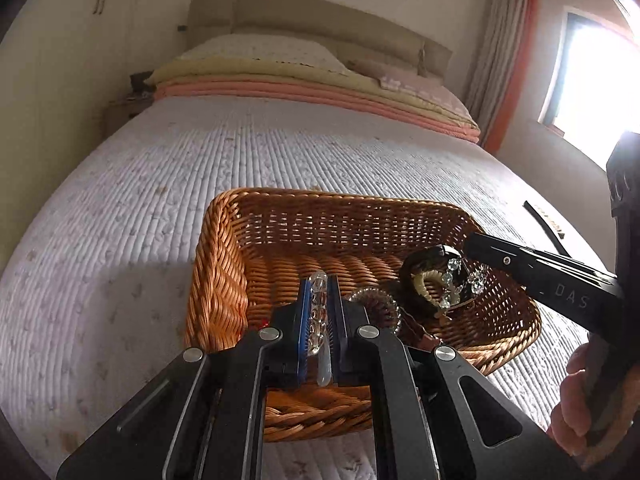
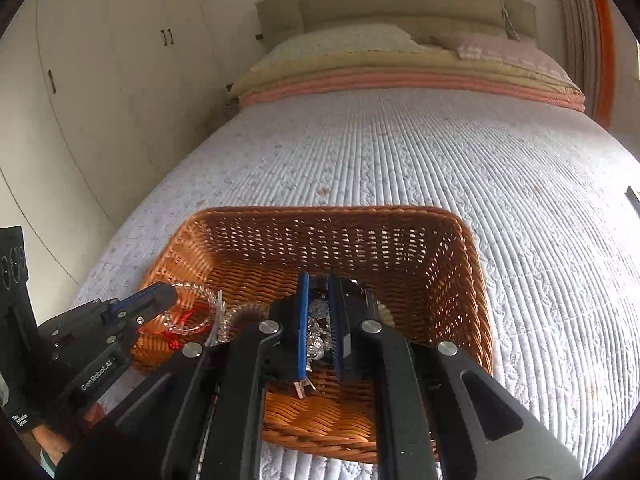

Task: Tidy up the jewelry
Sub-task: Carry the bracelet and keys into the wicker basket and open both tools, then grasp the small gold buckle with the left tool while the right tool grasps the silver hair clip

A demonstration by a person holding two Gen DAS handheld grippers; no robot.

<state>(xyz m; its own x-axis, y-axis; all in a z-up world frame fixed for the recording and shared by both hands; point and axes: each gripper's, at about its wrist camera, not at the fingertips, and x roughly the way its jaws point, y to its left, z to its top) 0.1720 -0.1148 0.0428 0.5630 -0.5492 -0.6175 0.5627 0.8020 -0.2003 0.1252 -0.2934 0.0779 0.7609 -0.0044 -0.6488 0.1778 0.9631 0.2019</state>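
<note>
A bed [image 1: 280,152] in a white quilted cover fills the room — pillows [image 1: 256,54] and padded headboard [image 1: 320,20] at its far end, cream wardrobe doors [image 2: 100,80] left, bright window [image 1: 592,80] and curtain [image 1: 500,52] right.

Left tool [image 1: 319,300] reaches forward and slightly down, its blue-padded fingers [image 1: 304,320] drawn close, pinching a clear beaded bracelet [image 1: 318,312]. Right tool [image 2: 319,312] comes in beside it at much the same tilt, fingers [image 2: 303,320] narrowed around a cluster of silvery crystal jewelry [image 2: 318,332]. A bare hand [image 1: 580,408] grips the right handle.
</note>
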